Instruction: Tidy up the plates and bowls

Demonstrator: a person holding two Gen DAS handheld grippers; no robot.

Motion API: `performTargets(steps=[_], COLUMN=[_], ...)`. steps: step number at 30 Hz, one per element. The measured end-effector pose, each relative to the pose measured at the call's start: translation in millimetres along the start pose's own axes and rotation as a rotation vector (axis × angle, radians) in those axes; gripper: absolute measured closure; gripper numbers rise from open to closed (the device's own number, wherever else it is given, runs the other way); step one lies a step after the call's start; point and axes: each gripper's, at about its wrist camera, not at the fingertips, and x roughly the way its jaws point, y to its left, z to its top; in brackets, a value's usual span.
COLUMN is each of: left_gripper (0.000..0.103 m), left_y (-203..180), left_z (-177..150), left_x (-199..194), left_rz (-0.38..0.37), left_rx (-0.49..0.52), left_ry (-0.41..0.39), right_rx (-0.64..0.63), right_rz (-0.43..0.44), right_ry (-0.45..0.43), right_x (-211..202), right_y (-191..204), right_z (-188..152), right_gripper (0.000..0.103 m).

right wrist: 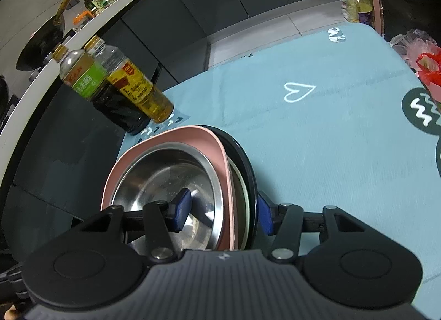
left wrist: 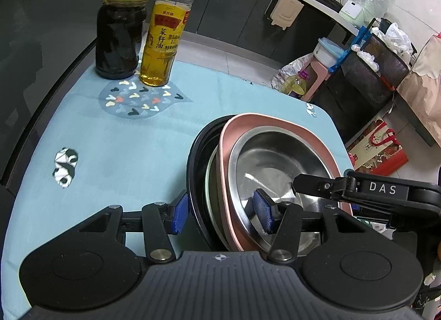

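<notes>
A bench covered in a pale blue printed cloth [right wrist: 317, 138] is carrying everything. Resting on it, near the edge closest to both cameras, is a nested stack: a black round pan [left wrist: 193, 171] lowest and widest, a thin pale-rimmed plate [left wrist: 208, 182] barely showing inside it, then a pink rounded-square plate [left wrist: 278, 123], and a shiny stainless steel bowl [left wrist: 273, 160] uppermost.

The left hand-held gripper [left wrist: 222, 212] is spread wide, straddling the stack's near rims, one blue pad outside the pan and the other inside the steel bowl; whether the pads are pressing is hard to tell. The right hand-held gripper [right wrist: 222, 212] is mirroring this from the opposite side, equally wide.

The stack appears to be tilting, with the pink plate sitting off-centre and leaning on the pan's rim. The bowls are opening upward; the pink plate's longer axis seems to be running away from the cameras.

To do this well, both grips should probably be closing evenly on opposite rims and keeping the stack level, since the steel bowl could be sliding.

Behind, a dark vinegar bottle with a green label [left wrist: 121, 19] and a yellow oil bottle [left wrist: 162, 41] are standing just beside each other, well apart from the stack.
</notes>
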Motion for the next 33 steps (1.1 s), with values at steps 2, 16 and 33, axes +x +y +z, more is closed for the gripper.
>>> performTargets(steps=[2, 16, 33], left_gripper=[0.055, 0.055, 0.055], left_y=[-1, 0, 11], left_z=[5, 39, 54], left_x=[4, 32, 58], left_rz=[-0.001, -0.005, 0.005], left_rx=[-0.001, 0.0, -0.026], left_ry=[0.0, -0.003, 0.026], right_rx=[0.004, 0.021, 0.031], right_rz=[-0.004, -0.024, -0.033], right_ry=[-0.001, -0.006, 0.022], right_x=[3, 22, 46], right_y=[-1, -3, -7], right_z=[5, 36, 49], right_gripper=[0.062, 0.062, 0.062])
